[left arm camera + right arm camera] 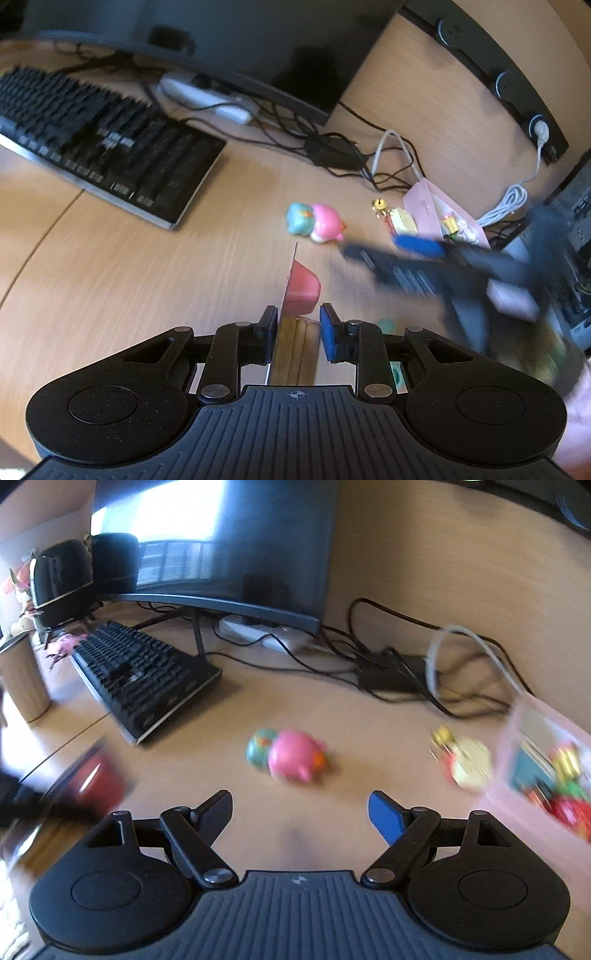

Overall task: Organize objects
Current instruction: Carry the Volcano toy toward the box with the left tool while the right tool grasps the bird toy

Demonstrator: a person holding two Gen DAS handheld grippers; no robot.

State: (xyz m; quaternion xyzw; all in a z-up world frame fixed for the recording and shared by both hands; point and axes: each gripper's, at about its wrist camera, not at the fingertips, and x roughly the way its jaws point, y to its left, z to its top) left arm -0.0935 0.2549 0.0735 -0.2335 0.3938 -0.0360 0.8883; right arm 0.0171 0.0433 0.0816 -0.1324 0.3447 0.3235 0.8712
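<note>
**Left claw holds a packet, right claw stands wide over the desk**

Between the two pads of my left claw [298, 334] sits a flat packet [300, 291], and the pads press on its two sides. Its upper part is a red bubble on a thin card, and lower down, between my fingers, I see some yellowish sticks inside it. What it contains exactly I cannot tell. The packet stands on its edge and points away from me, over the wooden desk [110, 277].

My right claw [300, 814] is wide apart and nothing is between its fingers; only the bare desk shows there. In the left wrist view this claw appears as a dark blur with one blue pad at the right side, near the pink box [439, 208].

A pink and turquoise toy figure [288, 757] lies on the desk in front of both claws, apart from them. To its right lies a small yellow and red trinket [465, 762] with a gold part, just beside the pink box. Inside the box are several colourful small things, too blurred to name.

Farther back stand a black keyboard [107, 147] on the left, a dark monitor [236, 546] behind it, and a white power strip [207, 98] with many black cables [295, 129]. A small black adapter [391, 675] lies among them.
</note>
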